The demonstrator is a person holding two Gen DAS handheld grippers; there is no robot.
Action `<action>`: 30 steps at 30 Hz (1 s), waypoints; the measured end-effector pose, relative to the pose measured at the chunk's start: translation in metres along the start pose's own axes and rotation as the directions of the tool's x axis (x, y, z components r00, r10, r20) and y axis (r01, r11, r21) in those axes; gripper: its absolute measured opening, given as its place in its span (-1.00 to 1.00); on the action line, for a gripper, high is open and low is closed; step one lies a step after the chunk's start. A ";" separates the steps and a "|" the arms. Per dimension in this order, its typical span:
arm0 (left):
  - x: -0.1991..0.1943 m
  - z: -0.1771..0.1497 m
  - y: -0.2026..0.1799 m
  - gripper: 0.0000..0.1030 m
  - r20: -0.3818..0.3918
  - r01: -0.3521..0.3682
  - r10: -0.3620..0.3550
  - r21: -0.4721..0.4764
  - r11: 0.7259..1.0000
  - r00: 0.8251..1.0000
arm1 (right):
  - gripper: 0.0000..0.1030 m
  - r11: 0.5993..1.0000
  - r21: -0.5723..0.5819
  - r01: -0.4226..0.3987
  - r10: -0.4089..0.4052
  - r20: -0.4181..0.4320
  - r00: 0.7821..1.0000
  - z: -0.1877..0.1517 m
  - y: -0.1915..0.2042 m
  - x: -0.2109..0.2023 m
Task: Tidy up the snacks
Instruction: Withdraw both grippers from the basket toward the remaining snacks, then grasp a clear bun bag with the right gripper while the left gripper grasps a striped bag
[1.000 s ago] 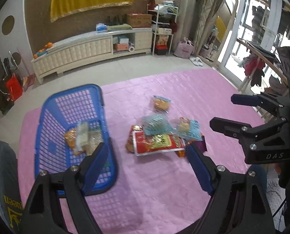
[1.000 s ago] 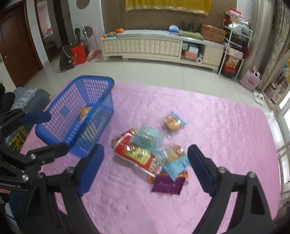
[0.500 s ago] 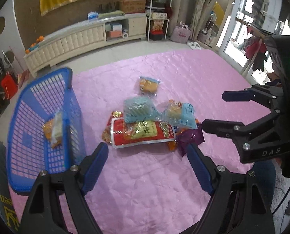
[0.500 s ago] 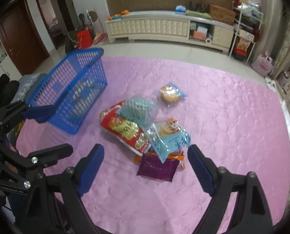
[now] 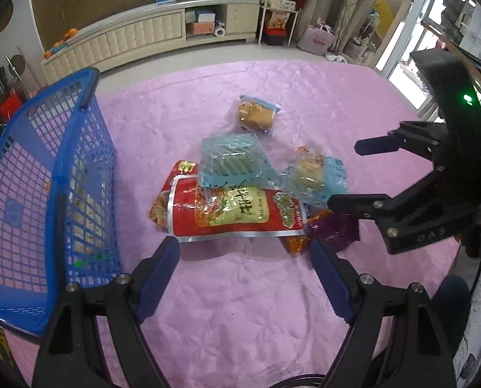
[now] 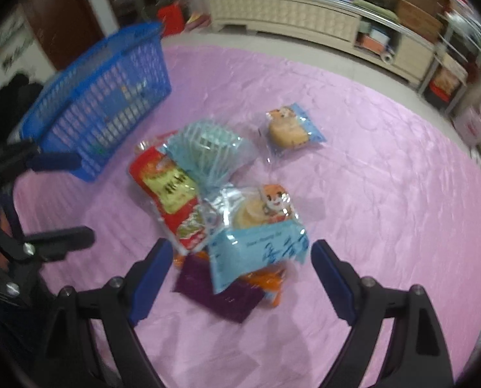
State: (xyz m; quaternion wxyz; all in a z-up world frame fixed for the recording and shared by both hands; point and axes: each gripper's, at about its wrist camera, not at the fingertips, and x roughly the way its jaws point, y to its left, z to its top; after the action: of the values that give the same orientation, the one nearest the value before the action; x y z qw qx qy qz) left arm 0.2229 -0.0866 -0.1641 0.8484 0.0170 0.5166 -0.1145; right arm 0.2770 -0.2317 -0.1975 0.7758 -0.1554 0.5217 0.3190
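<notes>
Blue-padded left claw (image 5: 243, 265): jaws wide apart, nothing between them, hovering over pink quilted mat (image 5: 240, 317) at the lower centre of its own view, pointing steeply down at the snack pile.

Blue-padded right claw (image 6: 240, 268): jaws likewise spread and empty, lower centre of its own view (blurred); the blue-and-clear bun packet (image 6: 260, 236) and the purple packet (image 6: 218, 291) lie just ahead of the gap between its jaws, untouched. Seen from the left wrist view, this claw (image 5: 347, 174) sits at the right edge, over the right side of the pile.

Snack pile, centre of frame, on the mat:
- red pouch (image 5: 234, 213), largest item, lying flat, nearest the left claw.
- pale blue-green packet (image 5: 230, 161), resting on the upper edge of the red pouch.
- blue-and-clear bun packet, right of the pouch, overlapping it.
- purple packet and orange packet (image 5: 295, 244), tucked under the pouch's right end.
- single bun packet (image 5: 256, 116), apart from the pile, further up the frame.

Blue plastic basket (image 5: 46, 187): left edge of the left wrist view, upper left in the right wrist view, standing on the mat near the pile but not touching it; some packets show through its mesh, not identifiable.

Cream sideboard (image 5: 137, 35): along the wall, top of frame.
</notes>
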 end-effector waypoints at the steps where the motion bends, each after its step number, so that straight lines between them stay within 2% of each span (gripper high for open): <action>1: 0.004 0.000 0.001 0.58 -0.006 -0.001 0.001 -0.003 1.000 1.000 | 0.75 1.000 0.004 -0.022 0.022 -0.010 1.000 0.003 -0.005 0.005; 6: 0.015 0.003 0.005 0.58 -0.027 0.000 0.000 -0.011 1.000 1.000 | 0.75 0.987 0.052 -0.150 0.153 -0.065 0.986 0.019 -0.024 0.033; 11: 0.023 0.007 0.007 0.58 -0.046 -0.006 0.005 -0.008 1.000 0.999 | 0.75 0.993 -0.063 -0.097 0.087 -0.148 0.985 0.026 -0.021 0.048; 14: 0.024 0.009 0.007 0.58 -0.051 -0.010 0.010 -0.006 1.000 0.999 | 0.72 0.993 -0.060 -0.104 0.093 -0.172 0.981 0.025 -0.026 0.057; 15: 0.024 0.010 0.007 0.58 -0.052 -0.014 0.013 -0.005 1.000 0.999 | 0.60 0.991 -0.034 -0.126 0.119 -0.157 0.980 0.024 -0.031 0.056; 17: 0.023 0.010 0.006 0.58 -0.051 -0.018 0.018 -0.001 1.000 0.999 | -0.06 0.993 -0.003 -0.119 0.118 -0.126 0.985 0.024 -0.037 0.051; 19: 0.021 0.011 0.006 0.58 -0.048 -0.029 0.029 -0.003 1.000 0.998 | -0.15 0.990 0.016 -0.141 0.142 -0.083 0.986 0.022 -0.040 0.040; 23: 0.014 0.017 0.006 0.58 -0.031 -0.045 0.045 -0.014 0.999 0.999 | -0.17 0.998 0.012 -0.068 0.068 -0.039 0.997 0.014 -0.037 0.020; 26: 0.007 0.023 0.005 0.58 -0.025 -0.038 0.037 -0.029 0.999 0.999 | -0.17 0.995 0.059 -0.076 0.078 -0.016 0.997 0.006 -0.038 0.004; 30: 0.006 0.036 0.001 0.58 -0.034 -0.025 0.024 -0.033 0.999 0.999 | -0.17 0.993 0.110 -0.050 0.049 0.012 0.999 0.001 -0.042 -0.021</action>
State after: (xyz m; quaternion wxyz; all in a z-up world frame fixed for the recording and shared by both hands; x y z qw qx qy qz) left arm 0.2566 -0.0924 -0.1527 0.8412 0.0110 0.5322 -0.0950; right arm 0.2999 -0.2695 -0.1816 0.7776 -0.0980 0.5385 0.3096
